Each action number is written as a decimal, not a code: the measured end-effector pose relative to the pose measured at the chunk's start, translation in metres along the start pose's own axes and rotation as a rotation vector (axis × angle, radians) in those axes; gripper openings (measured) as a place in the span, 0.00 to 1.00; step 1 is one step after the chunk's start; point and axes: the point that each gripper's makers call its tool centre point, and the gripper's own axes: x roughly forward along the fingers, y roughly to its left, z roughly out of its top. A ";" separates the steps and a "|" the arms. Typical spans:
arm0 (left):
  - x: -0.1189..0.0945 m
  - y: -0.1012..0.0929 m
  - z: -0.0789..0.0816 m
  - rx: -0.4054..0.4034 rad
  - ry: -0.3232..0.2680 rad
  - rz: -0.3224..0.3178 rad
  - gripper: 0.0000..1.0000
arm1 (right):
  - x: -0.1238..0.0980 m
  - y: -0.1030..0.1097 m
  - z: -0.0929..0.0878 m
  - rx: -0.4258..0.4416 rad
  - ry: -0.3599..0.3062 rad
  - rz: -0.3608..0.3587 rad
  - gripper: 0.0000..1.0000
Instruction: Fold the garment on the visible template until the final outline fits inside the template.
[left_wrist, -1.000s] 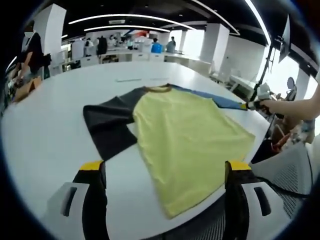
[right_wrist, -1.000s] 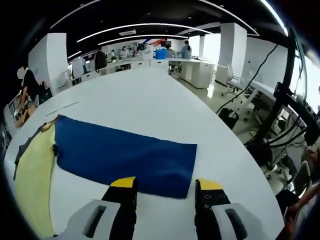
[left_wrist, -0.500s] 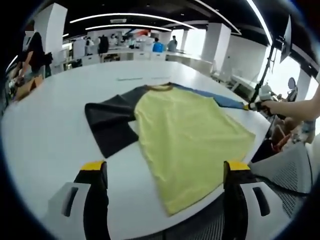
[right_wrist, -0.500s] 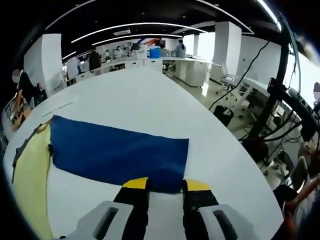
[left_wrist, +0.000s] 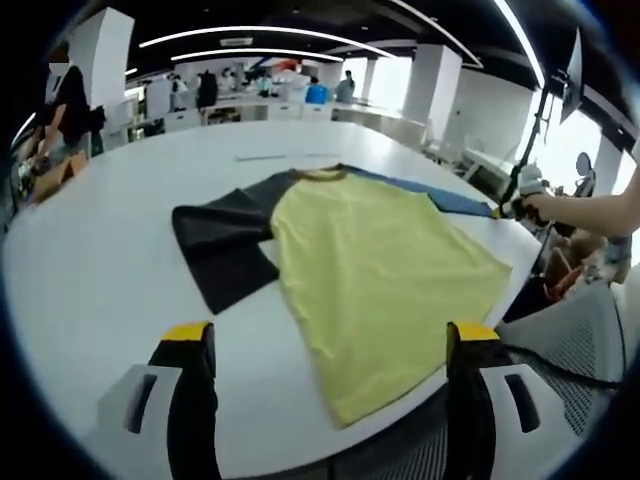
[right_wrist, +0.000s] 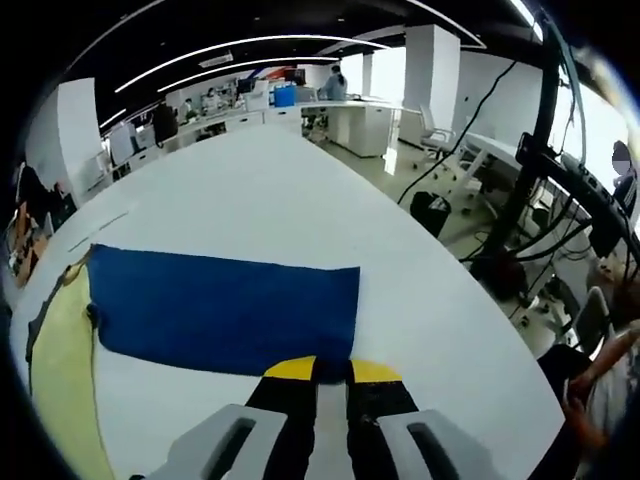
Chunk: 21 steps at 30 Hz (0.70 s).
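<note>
Jaws of the right gripper (right_wrist: 331, 368) are pinching the near hem of the blue sleeve (right_wrist: 220, 312); the left gripper (left_wrist: 328, 335) is hovering with jaws spread wide. The soft yellow-bodied garment (left_wrist: 375, 262) is lying flat on the smooth white bench (left_wrist: 100, 250), its dark sleeve (left_wrist: 222, 238) spread left.

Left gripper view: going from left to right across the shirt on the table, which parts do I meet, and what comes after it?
Black sleeve → yellow body → blue sleeve → right gripper, at the blue sleeve's end.
</note>
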 end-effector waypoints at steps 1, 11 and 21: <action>0.000 0.000 0.000 0.004 0.003 -0.002 0.92 | 0.000 0.000 0.000 -0.010 0.004 0.004 0.05; 0.000 -0.002 0.001 0.012 0.007 -0.003 0.93 | 0.003 0.002 0.000 -0.019 0.010 0.029 0.00; -0.002 -0.001 0.004 0.015 -0.006 -0.003 0.95 | 0.010 -0.002 0.005 -0.020 0.008 0.043 0.00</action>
